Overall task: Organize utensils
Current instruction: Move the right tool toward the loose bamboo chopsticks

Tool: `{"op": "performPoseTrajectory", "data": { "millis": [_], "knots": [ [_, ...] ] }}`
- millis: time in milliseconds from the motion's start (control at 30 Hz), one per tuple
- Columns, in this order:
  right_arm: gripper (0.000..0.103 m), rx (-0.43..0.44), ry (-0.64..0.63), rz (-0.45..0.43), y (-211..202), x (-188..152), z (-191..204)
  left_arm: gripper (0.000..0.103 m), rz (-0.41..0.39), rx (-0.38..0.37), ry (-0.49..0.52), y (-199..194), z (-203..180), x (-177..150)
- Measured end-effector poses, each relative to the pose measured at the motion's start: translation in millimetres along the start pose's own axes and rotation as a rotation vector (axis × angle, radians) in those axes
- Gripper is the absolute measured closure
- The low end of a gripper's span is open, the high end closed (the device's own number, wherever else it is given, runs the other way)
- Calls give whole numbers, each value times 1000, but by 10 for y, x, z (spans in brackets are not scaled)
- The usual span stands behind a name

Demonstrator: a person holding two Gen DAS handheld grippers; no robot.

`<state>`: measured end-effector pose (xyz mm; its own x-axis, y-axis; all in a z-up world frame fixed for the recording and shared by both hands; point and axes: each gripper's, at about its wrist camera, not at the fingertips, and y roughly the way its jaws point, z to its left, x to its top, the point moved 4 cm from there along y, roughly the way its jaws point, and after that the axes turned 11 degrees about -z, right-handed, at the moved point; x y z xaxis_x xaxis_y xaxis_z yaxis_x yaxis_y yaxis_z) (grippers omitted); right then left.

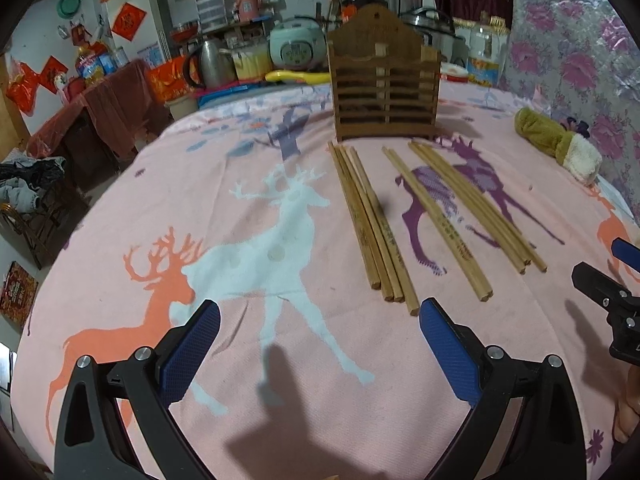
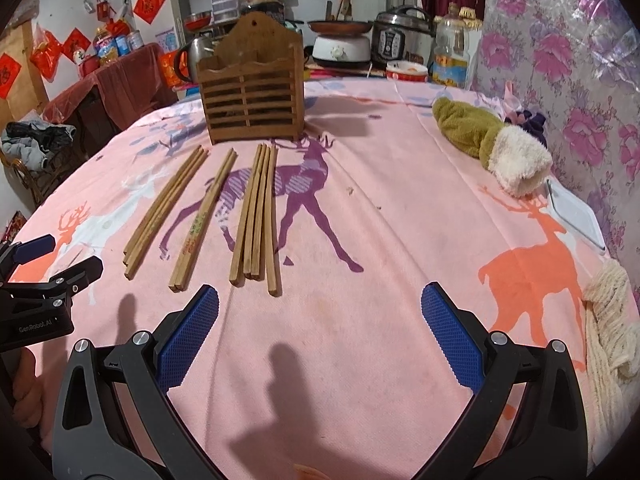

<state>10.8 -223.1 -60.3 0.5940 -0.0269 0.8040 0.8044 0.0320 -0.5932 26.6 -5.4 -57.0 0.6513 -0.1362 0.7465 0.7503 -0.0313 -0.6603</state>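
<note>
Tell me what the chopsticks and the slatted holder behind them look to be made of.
Chopsticks: likely bamboo or light wood, matte tan, with printed marks on some. Slatted holder: darker brown wood or bamboo, dull finish, visible grain, cut slots. Neither tool touches them.

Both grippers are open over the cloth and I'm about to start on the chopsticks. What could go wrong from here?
1. The chopsticks lie in tight bundles flat on the soft pink cloth; the right gripper may pinch cloth or take several at once.
2. The wooden holder stands free, so a push while inserting could tip it.
3. The left gripper is close alongside; both reaching in could collide.
</note>
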Motion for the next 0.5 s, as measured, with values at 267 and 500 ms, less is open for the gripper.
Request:
{"op": "performPoseTrajectory", "data": {
  "millis": [267, 500],
  "knots": [
    [5, 32, -41, 130, 207, -84, -3, 5, 166, -84, 54, 262, -5, -114],
    [6, 116, -158, 216, 398, -121, -38, 4, 193, -132, 48, 372, 197, -87]
  ]
}}
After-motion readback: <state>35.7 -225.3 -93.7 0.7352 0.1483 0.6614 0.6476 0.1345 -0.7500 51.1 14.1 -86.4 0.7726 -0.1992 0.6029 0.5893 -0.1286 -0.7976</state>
